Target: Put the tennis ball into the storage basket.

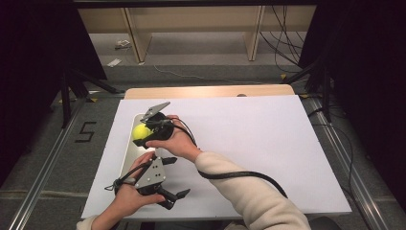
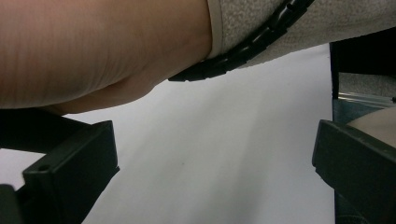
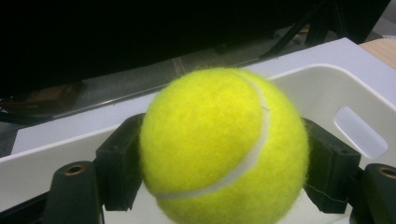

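Yellow felt: the tennis ball (image 3: 224,149) sits clamped between the two black jaws of the right gripper (image 1: 143,132), one pad pressed on each side of it.
Ball place: over the white tray (image 1: 128,158), at the tray's far end; whether the ball touches the tray floor, cannot tell.
Tray: long, pale, with a slot handle cut in its end wall, seen behind the ball in the right gripper view; it lies along the left part of the white sheet (image 1: 249,143), close to the sheet's left edge.
Right hand: the right hand (image 1: 174,141) reaches across from the tray's right side, its cream sleeve (image 1: 249,191) and black cable (image 1: 239,175) trailing back toward the near edge.
Left gripper: the left gripper (image 1: 172,199) is held at the tray's near end, jaws spread wide with nothing between them, above bare sheet.
Open room: right of the tray the sheet is bare all the way to its right edge.
Tight spot: left of the tray, only a narrow strip of sheet before the edge.
Table: wooden table (image 1: 210,91) edge shows beyond the tray's far end.
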`<act>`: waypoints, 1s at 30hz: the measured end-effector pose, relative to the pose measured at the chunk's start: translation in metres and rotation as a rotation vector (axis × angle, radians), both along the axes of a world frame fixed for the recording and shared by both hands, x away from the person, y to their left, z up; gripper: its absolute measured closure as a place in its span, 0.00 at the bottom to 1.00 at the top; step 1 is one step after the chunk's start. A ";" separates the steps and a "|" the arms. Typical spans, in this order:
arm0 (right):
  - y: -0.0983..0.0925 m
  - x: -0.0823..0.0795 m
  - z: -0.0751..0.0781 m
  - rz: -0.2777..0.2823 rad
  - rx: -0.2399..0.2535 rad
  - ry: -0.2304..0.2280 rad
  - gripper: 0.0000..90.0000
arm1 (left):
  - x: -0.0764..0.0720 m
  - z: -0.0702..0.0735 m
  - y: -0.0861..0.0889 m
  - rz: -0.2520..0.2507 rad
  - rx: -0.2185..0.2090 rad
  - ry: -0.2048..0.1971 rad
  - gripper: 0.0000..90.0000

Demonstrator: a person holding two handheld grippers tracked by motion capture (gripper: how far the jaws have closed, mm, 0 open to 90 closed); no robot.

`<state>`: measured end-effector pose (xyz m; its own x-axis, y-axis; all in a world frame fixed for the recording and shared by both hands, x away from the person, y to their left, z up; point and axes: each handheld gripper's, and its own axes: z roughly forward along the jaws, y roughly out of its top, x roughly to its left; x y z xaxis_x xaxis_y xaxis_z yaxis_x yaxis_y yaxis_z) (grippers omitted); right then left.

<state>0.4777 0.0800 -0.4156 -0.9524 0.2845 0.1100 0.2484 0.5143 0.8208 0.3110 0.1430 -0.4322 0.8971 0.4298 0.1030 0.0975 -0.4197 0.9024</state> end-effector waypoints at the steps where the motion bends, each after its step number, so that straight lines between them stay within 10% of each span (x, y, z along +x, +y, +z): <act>1: 0.000 0.000 0.000 0.001 -0.003 -0.002 0.29 | 0.000 0.000 0.000 0.000 0.000 0.000 0.00; 30: 0.005 0.002 -0.014 0.020 -0.048 0.019 0.29 | 0.000 0.000 0.000 -0.004 0.002 0.001 0.00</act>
<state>0.4802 0.0851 -0.4291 -0.9558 0.2705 0.1151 0.2531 0.5580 0.7903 0.3108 0.1426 -0.4322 0.8990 0.4256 0.1032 0.0962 -0.4217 0.9016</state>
